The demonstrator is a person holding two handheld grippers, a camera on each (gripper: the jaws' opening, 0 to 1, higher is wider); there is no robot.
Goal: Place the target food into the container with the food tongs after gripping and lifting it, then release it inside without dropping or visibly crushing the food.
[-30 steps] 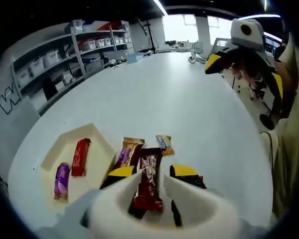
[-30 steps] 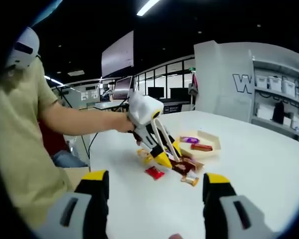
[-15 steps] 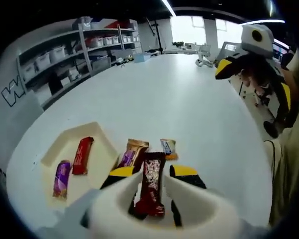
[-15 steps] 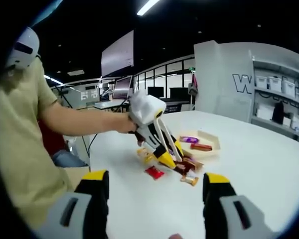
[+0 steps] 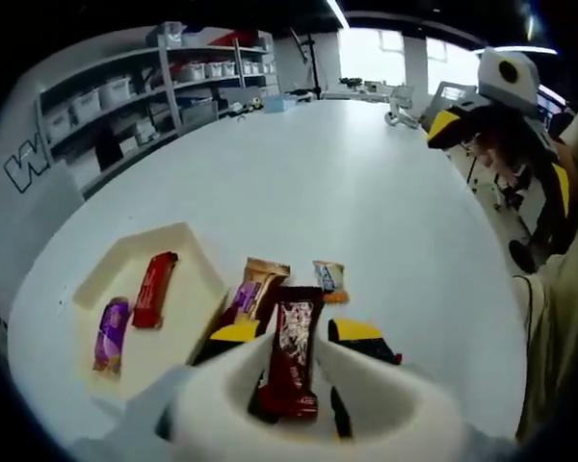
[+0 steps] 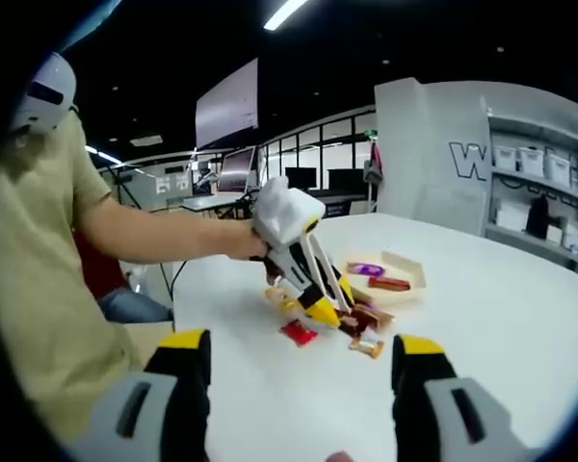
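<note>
Above the tabletop (image 5: pixel 366 183), left gripper (image 5: pixel 299 346) is clenching dark red snack bar (image 5: pixel 289 356), lifting; transfer to tray (image 5: pixel 188 289) is pending; right gripper (image 6: pixel 294 371) is idling agape.

Glossy foil wrapper (image 5: pixel 289 356), smooth matt table (image 5: pixel 347 183).

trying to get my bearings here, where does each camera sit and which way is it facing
Left gripper view: rides the left gripper, looking down its jaws at a dark red snack bar between them; a sleeve at right.
Right gripper view: rides the open right gripper, facing the person's arm.
Shared: white round table, cream shallow tray, the left gripper.
</note>
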